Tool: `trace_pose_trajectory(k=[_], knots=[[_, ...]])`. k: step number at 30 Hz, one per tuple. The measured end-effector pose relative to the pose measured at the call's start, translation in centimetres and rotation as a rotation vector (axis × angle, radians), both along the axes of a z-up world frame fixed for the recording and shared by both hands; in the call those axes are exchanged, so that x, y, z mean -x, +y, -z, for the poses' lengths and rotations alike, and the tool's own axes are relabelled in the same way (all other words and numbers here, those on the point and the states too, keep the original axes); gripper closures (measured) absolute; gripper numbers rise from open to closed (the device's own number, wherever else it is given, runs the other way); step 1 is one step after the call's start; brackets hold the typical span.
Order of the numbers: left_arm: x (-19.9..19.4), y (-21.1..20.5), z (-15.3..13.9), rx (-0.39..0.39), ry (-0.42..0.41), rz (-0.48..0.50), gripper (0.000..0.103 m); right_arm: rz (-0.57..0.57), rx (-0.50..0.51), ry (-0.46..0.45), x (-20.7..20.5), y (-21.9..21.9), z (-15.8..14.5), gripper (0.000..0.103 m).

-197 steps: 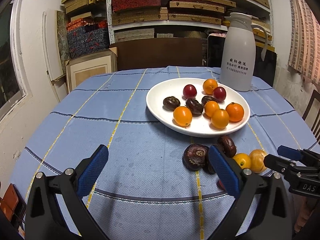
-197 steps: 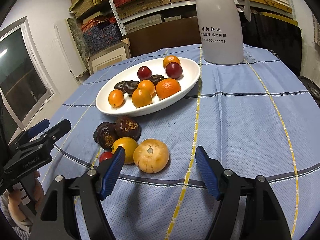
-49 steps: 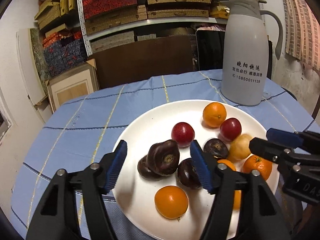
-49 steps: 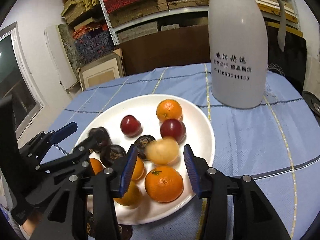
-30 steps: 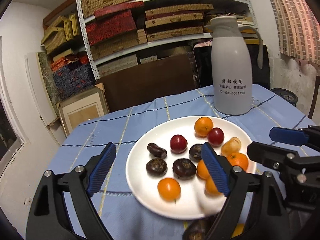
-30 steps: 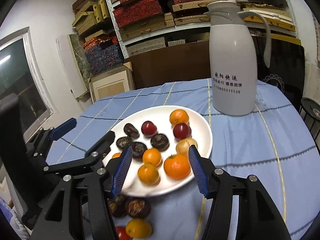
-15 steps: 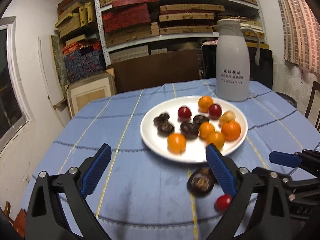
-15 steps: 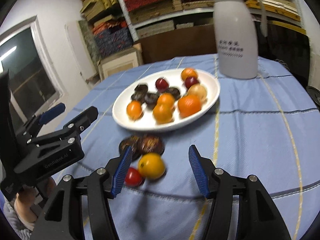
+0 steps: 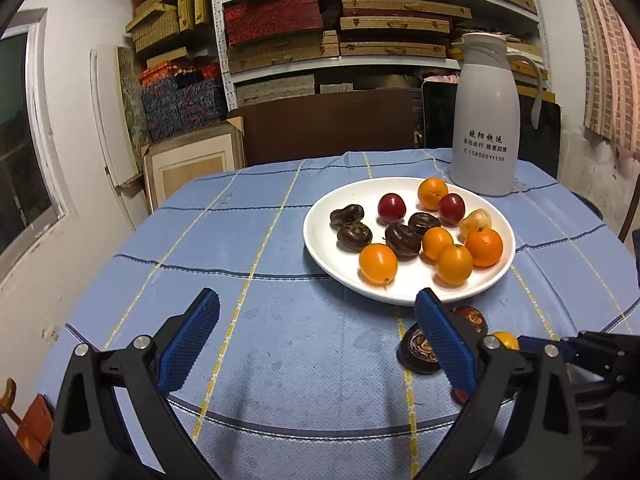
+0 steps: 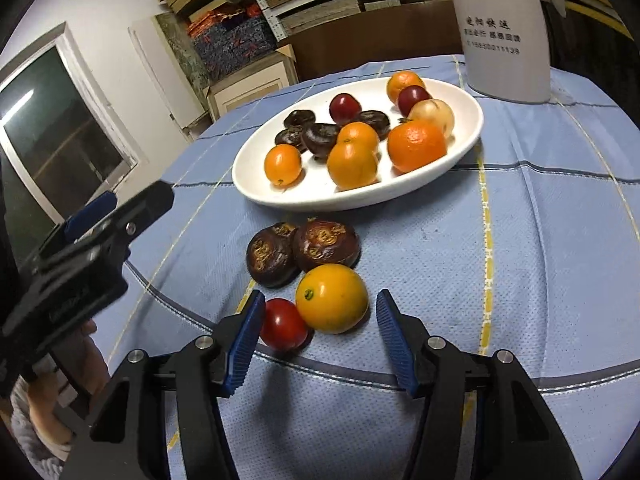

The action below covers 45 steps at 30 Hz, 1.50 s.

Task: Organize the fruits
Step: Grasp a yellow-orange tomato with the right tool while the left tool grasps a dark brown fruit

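Note:
A white plate (image 9: pixel 416 286) (image 10: pixel 312 192) holds several orange, red, dark brown and pale fruits. In front of it on the blue cloth lie two dark brown fruits (image 10: pixel 272 254) (image 10: pixel 326 244), a yellow-orange fruit (image 10: pixel 332 298) and a small red fruit (image 10: pixel 284 324). My right gripper (image 10: pixel 320 298) (image 9: pixel 580 352) is low over the cloth, jaws closing, flanking the yellow-orange and red fruits without pressing them. My left gripper (image 9: pixel 316 304) (image 10: pixel 100 240) hangs left of the loose fruits, jaws opening wide with nothing between them. Its right finger partly hides one dark fruit (image 9: pixel 418 350).
A tall white thermos jug (image 9: pixel 486 128) (image 10: pixel 504 28) stands right behind the plate. The round table's front edge (image 9: pixel 320 428) is close under both grippers. Shelves of boxes (image 9: pixel 340 20) fill the back wall. Bare cloth (image 9: pixel 224 248) stretches left of the plate.
Both grippers let go of their fruits over the plate and drew back to the table's front. The left jaws widened. The right gripper sank down to the loose fruits.

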<state>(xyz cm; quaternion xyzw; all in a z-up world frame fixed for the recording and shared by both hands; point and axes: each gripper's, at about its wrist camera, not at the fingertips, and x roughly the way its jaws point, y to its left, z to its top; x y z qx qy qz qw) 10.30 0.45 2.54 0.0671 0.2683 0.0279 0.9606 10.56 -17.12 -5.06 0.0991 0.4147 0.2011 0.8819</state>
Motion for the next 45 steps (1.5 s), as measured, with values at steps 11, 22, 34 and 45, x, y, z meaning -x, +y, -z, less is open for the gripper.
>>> trace_pose_trajectory(k=[11,22,34,45], knots=[[0.0,0.3,-0.3,-0.015,-0.006,-0.018,0.006,0.021,0.029,-0.006,-0.2,-0.1,0.1,0.050],[-1.1,1.2,0.7,0.049,0.073,-0.001,0.005,0.031,-0.113,0.081,-1.7,-1.2,0.9,0.066],[-4.3,-3.0,5.5,-0.023,0.283,0.152,0.004,0.143,-0.187,0.066,-1.7,-5.3,-0.4,0.066],[-5.2,0.7,5.2,0.060,0.292,0.064,0.005,0.151,-0.199,0.061,-1.2,-5.8,-0.5,0.066]])
